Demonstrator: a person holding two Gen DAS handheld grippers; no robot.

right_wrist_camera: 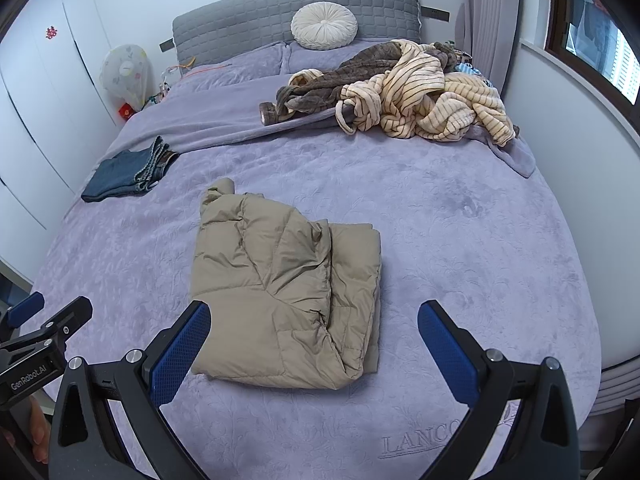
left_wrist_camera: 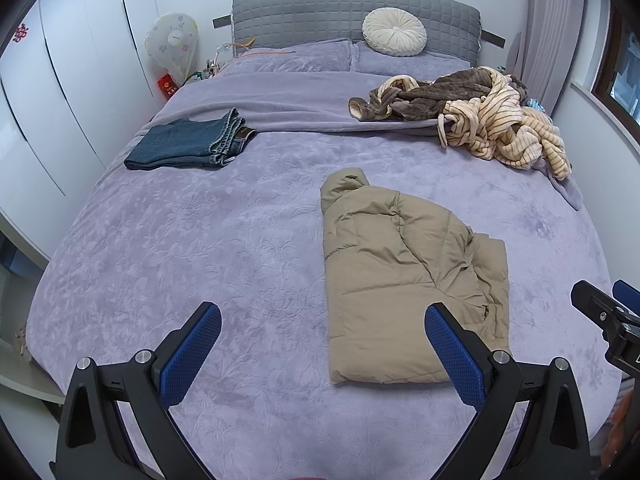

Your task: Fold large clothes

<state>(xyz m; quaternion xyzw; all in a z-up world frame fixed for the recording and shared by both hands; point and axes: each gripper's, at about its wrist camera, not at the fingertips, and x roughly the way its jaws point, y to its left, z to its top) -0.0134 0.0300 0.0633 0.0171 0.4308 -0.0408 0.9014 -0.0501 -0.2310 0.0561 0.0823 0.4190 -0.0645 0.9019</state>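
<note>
Both grippers, left (left_wrist_camera: 322,344) and right (right_wrist_camera: 314,340), hover spread and empty over the folded jacket (right_wrist_camera: 286,292), with the unfolded pile (right_wrist_camera: 420,92) at 1 o'clock.

Both wrist cameras hover near the bed's (left_wrist_camera: 200,240) foot, facing the headboard (right_wrist_camera: 280,12), sharing it.

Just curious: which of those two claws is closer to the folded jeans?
Left. The left gripper hovers over the bed's near edge on the jeans' side; the right gripper is farther right, beyond the tan jacket.
</note>
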